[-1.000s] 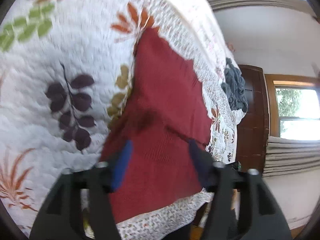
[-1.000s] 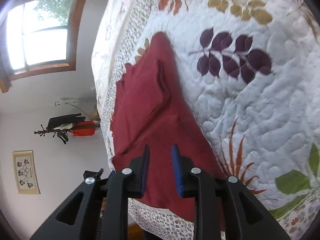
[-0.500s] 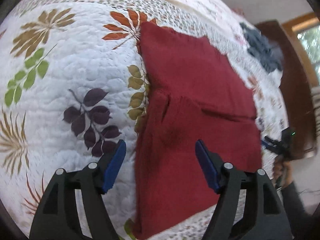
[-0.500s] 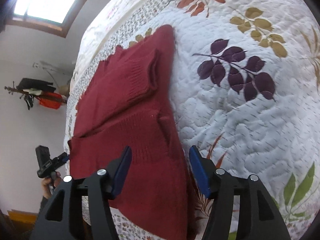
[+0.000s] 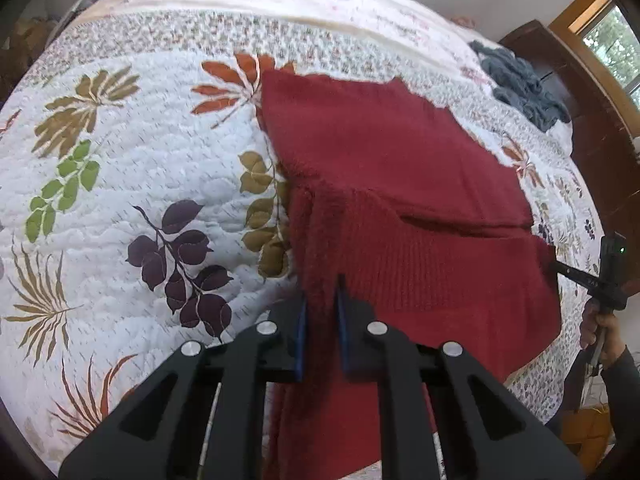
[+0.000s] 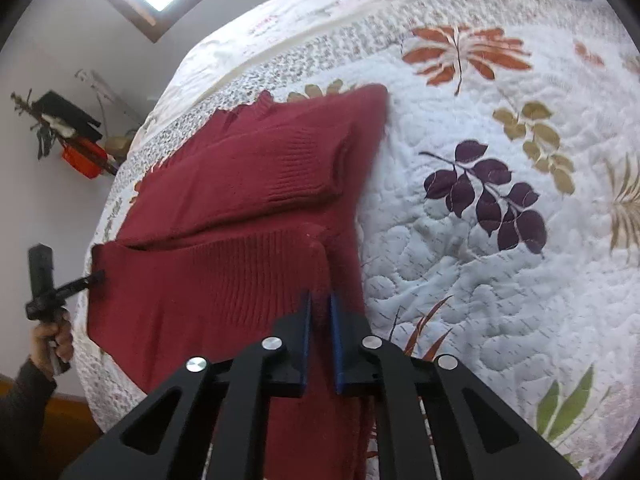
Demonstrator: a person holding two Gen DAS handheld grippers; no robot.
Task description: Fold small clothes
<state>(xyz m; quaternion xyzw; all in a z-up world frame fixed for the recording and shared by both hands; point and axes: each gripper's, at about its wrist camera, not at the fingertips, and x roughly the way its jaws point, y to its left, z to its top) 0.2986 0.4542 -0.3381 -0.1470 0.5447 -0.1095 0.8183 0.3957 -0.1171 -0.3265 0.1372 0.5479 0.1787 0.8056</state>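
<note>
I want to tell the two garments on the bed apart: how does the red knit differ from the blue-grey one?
The red knit is spread flat near the foot of the quilt; the blue-grey garment lies bunched in a heap further up the bed. The left gripper and right gripper each pinch an edge of the red knit; nothing touches the blue-grey garment. Both rest on the same quilt.

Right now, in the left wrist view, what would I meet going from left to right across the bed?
Green leaf print → purple leaf print → left hand-held gripper pinching the red sweater → dark grey garment → right hand-held gripper, at the sweater's far right edge.
</note>
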